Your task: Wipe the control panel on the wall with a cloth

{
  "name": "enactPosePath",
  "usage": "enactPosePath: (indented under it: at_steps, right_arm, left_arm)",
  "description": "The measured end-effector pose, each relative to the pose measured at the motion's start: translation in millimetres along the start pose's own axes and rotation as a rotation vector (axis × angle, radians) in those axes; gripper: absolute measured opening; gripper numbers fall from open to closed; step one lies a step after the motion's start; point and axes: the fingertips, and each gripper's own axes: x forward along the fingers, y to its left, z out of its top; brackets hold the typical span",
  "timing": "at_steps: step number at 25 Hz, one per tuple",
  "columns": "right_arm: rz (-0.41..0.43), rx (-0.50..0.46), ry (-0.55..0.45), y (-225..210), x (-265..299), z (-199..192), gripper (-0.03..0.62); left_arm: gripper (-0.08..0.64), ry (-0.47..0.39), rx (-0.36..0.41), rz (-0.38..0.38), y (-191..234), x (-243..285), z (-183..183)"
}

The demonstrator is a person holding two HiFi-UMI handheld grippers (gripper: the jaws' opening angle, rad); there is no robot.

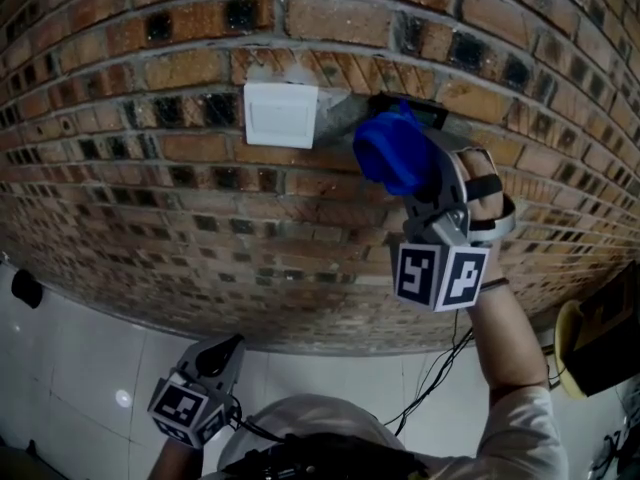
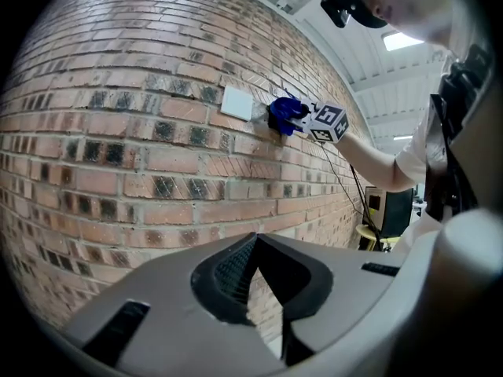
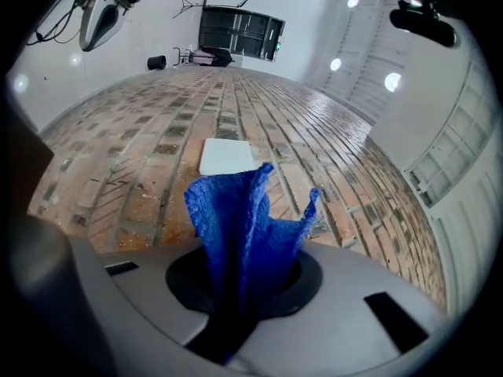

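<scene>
Your right gripper [image 1: 415,183] has its jaws clenched on the crumpled blue terry cloth [image 3: 240,218], which sticks out past the fingertips up at the red brick wall [image 1: 200,208]. The white square plastic control panel [image 1: 281,114] sits just beyond those fingertips, slightly to their left. Your left gripper [image 1: 225,353] hangs low, well apart from the panel, with its jaws pressed together on nothing.

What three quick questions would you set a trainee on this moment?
1. True or false: the blue cloth covers the white wall plate.
2. Fill in: the left gripper has its fingers ____, with nothing between them.
3. What holds the cloth? A: left gripper. B: right gripper. C: a bare hand.
Key: 1 false, it sits beside the plate on the brick wall; 2 shut; 3 B.
</scene>
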Motion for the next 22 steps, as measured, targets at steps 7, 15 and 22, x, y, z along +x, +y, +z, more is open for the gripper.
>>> enactPosePath:
  at_steps: [7, 15, 22]
  right_arm:
    - [0.054, 0.020, 0.026, 46, -9, -2, 0.089]
    - [0.145, 0.070, 0.064, 98, -8, -11, 0.089]
    - [0.255, 0.306, 0.117, 134, -44, -2, 0.089]
  left_arm:
    - [0.001, 0.005, -0.006, -0.018, -2, 1, 1]
    - [0.000, 0.022, 0.004, -0.023, 4, -7, -5]
    - [0.001, 0.055, -0.002, -0.025, 20, -30, -14]
